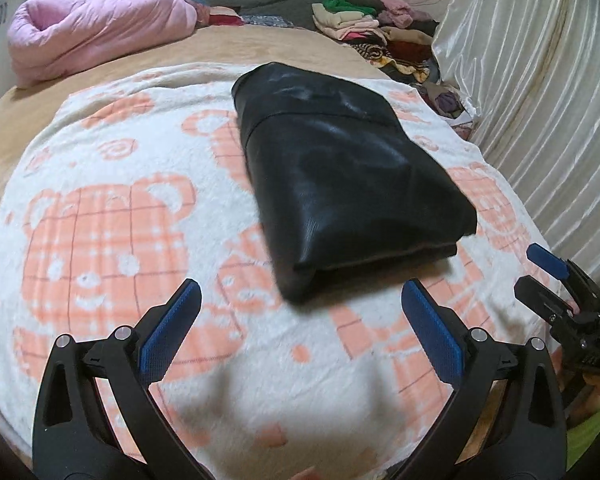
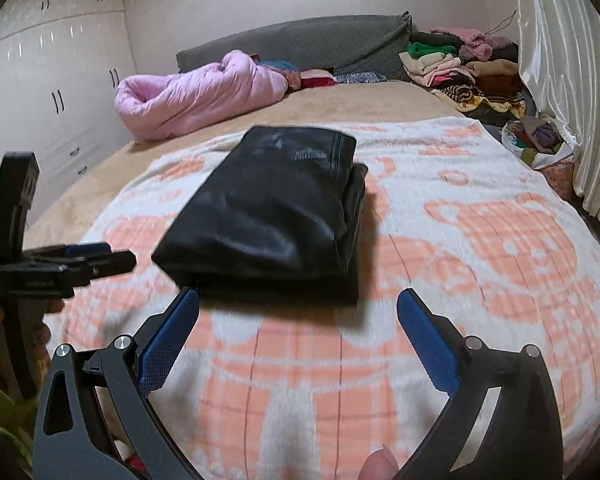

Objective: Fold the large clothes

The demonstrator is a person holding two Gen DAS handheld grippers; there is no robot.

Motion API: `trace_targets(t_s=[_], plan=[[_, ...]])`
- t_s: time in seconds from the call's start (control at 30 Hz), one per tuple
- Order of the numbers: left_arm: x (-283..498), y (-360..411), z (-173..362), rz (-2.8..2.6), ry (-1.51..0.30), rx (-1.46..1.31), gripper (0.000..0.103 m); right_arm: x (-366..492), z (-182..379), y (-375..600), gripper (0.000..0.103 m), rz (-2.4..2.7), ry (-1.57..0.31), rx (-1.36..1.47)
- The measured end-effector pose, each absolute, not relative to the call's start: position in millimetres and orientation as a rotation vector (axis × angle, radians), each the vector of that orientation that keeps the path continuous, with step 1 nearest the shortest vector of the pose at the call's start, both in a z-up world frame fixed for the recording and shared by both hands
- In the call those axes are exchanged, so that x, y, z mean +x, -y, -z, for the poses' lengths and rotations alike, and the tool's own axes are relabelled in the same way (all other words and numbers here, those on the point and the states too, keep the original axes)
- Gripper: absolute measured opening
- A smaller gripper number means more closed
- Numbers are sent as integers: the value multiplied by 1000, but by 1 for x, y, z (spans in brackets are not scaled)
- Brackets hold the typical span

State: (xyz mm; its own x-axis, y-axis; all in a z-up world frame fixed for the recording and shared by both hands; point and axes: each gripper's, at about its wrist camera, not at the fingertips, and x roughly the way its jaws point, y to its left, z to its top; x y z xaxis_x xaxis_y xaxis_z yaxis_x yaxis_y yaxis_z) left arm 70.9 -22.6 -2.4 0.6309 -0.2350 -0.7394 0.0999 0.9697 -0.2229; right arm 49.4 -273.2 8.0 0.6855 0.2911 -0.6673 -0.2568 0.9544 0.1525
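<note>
Bed carries bear blanket, folded black garment

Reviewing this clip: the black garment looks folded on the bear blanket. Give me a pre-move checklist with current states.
1. Black garment folded into a compact stack: ok.
2. Stack lies wholly on the bear blanket: ok.
3. Left gripper open, holding nothing: ok.
4. Right gripper open, holding nothing: ok.
5. Edges aligned: not ok, a lower layer juts out on the right side in the right wrist view.
6. Sleeves tucked inside: cannot tell.
</note>
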Motion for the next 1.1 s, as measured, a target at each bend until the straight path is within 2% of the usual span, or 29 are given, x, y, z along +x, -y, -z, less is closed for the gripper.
trace_targets(t_s=[1.1], plan=[[53,31,1,195,-854,-126,94,40,-7,263,99,-298,-761,24]])
